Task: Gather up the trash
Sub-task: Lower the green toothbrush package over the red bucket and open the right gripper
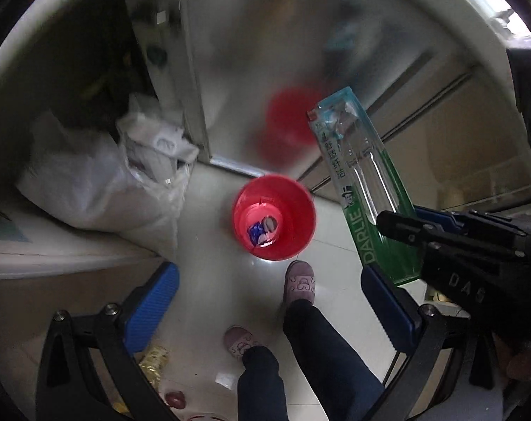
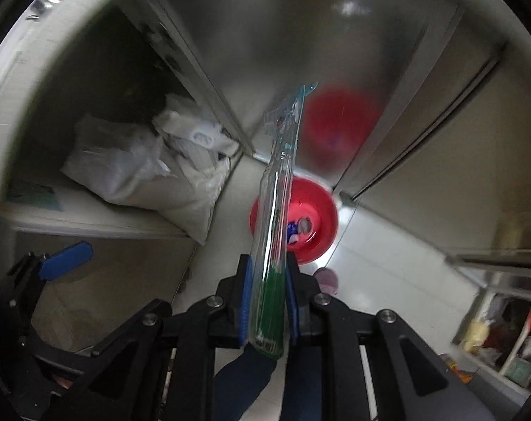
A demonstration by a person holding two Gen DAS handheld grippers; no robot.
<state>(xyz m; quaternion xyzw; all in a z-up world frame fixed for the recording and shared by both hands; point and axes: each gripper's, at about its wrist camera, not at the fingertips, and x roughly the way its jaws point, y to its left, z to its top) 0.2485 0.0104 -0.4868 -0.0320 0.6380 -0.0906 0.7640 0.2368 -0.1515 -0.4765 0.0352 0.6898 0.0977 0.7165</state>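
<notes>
The right gripper's (image 2: pixel 268 301) jaws clamp the toothbrush package (image 2: pixel 277 210) above the red bin (image 2: pixel 321 245); left gripper's (image 1: pixel 265 312) jaws apart.

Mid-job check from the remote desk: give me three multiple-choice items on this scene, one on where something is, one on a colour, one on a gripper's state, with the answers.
1. Where is the bin?
A. on the floor near the person's shoes
B. on the shelf by the white bag
C. between the left gripper's fingers

2. What colour is the bin?
A. blue
B. red
C. white

3. What is the right gripper doing?
A. hanging open and empty
B. shut on the toothbrush package
C. shut on the white bag

Answers:
1 A, it stands on the tiles just beyond the shoes.
2 B, its wall and rim are red in both views.
3 B, the blue pads press the package's green end from both sides.
</notes>
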